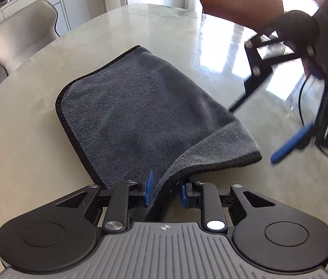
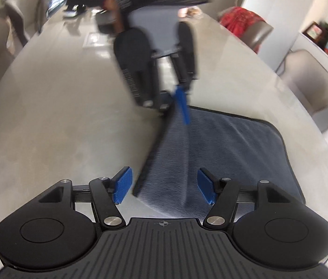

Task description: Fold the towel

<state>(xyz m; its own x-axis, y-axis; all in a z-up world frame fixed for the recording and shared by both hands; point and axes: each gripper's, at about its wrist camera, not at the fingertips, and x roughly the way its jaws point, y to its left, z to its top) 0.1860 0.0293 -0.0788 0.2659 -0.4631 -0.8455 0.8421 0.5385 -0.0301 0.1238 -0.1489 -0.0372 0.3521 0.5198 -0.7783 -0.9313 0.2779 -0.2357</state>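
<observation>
A glossy pale stone table [image 1: 47,139] stood among beige chairs [image 1: 22,34] and one brown chair [image 1: 240,0]. The grey towel [image 1: 140,107], black-edged and plush, lay folded on it. The left gripper [image 1: 164,191] pinched a lifted corner between its fingers. The right gripper [image 2: 164,186] hung released, fingers straddling the towel's near edge.

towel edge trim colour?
Black binding along the grey towel hem; clearest in the left wrist view.

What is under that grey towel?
The towel lies on the pale table. The left tool lifts one corner, showing a darker underside and bare table. Anything beneath the flat part is covered.
</observation>
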